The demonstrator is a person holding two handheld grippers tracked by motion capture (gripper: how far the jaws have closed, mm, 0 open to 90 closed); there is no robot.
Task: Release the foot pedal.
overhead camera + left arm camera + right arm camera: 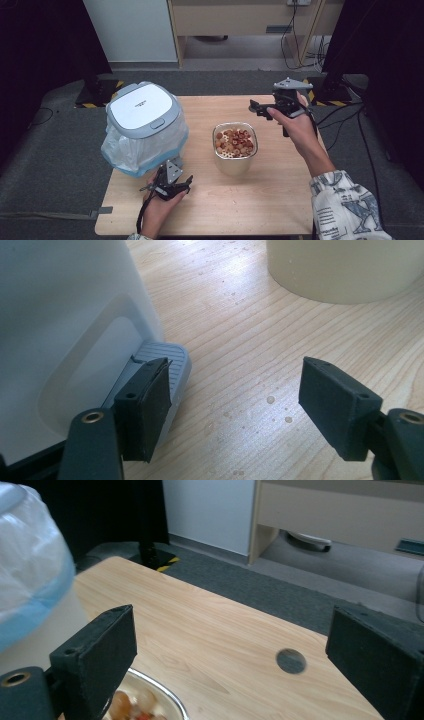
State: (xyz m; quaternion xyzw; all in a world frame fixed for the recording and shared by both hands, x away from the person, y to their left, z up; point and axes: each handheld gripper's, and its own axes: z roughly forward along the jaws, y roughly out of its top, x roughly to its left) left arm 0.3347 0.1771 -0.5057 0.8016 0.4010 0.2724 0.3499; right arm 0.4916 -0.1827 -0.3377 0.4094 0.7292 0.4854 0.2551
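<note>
A small pedal bin (142,125) with a white-and-grey lid and a plastic bag liner stands at the left of the wooden table (280,200). A steel container (235,150) of mixed nuts and snacks sits in the middle. My left gripper (172,175) is low at the bin's front base and open. In the left gripper view its left pad (147,405) lies on the grey pedal (175,362), the gripper (235,375) wide apart over bare wood. My right gripper (255,108) hovers behind and to the right of the container, open and empty (230,630).
The container's pale wall (345,270) rises beyond the left gripper. The right gripper view has the container's rim (160,690), the bin's bag (30,565) and a round hole (291,660) in the tabletop. Grey floor, cables and a wooden cabinet (240,20) lie past the far edge.
</note>
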